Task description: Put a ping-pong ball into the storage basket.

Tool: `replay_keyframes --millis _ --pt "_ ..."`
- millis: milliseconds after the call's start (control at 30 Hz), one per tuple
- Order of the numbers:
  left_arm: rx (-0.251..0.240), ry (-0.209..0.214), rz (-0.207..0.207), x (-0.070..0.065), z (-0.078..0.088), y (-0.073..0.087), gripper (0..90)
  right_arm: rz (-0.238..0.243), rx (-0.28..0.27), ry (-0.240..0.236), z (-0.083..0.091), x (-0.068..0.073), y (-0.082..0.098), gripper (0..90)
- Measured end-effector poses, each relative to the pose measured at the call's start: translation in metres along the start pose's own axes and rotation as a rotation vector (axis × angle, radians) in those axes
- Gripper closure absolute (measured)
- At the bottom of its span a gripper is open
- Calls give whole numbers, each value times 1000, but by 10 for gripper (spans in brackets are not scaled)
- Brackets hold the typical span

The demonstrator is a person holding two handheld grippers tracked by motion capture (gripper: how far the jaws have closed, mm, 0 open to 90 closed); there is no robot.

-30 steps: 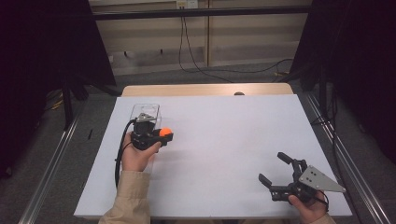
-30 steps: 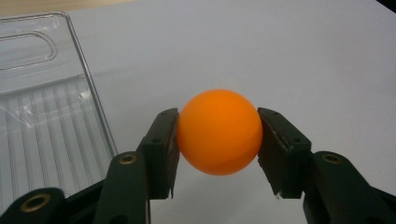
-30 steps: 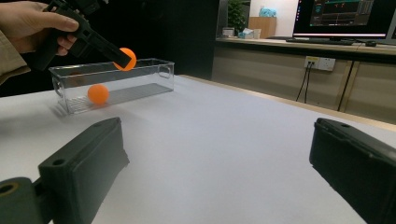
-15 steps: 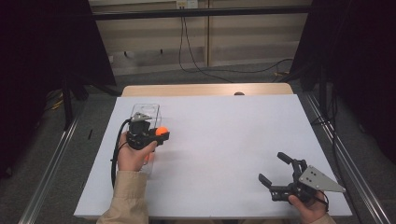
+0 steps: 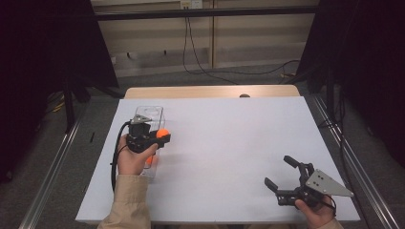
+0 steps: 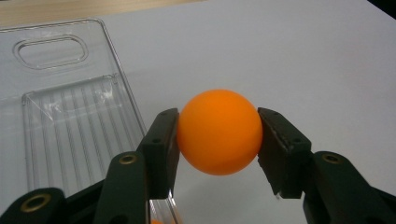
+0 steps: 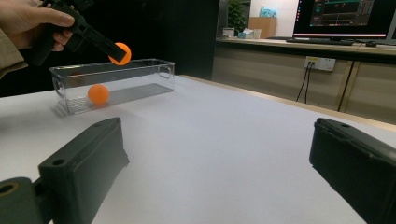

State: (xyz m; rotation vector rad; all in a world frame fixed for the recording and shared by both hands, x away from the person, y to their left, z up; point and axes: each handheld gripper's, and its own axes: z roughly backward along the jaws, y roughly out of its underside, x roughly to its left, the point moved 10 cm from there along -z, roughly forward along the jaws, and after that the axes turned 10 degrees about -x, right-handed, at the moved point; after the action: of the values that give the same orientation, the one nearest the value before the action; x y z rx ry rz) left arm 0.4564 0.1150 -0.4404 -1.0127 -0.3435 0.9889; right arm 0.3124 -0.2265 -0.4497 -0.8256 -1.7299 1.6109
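My left gripper (image 5: 161,135) is shut on an orange ball (image 5: 163,133) and holds it in the air, higher than the rim of a clear plastic bin (image 5: 152,112). In the left gripper view the ball (image 6: 218,131) sits pinched between both pads, just right of the bin's long wall (image 6: 122,88). A second orange ball (image 7: 98,94) lies inside the bin (image 7: 140,74), below the held ball (image 7: 120,52). My right gripper (image 5: 279,171) rests low at the table's front right corner, open, with nothing between its fingers (image 7: 88,154).
The white table top (image 5: 229,138) stretches bare between the two grippers. A wooden strip (image 5: 210,91) runs along the far edge. Metal rails (image 5: 52,167) flank the table and cables (image 5: 200,62) lie on the floor beyond.
My left gripper has edged slightly left with the orange ball, closer over the bin. The right gripper has stayed where it was.
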Motion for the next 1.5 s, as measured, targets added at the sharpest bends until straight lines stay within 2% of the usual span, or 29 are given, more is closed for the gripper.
replay_keyframes --millis 1500 --pt "-21 -56 8 21 13 -1 509 2 -1 -3 0 0 0 28"
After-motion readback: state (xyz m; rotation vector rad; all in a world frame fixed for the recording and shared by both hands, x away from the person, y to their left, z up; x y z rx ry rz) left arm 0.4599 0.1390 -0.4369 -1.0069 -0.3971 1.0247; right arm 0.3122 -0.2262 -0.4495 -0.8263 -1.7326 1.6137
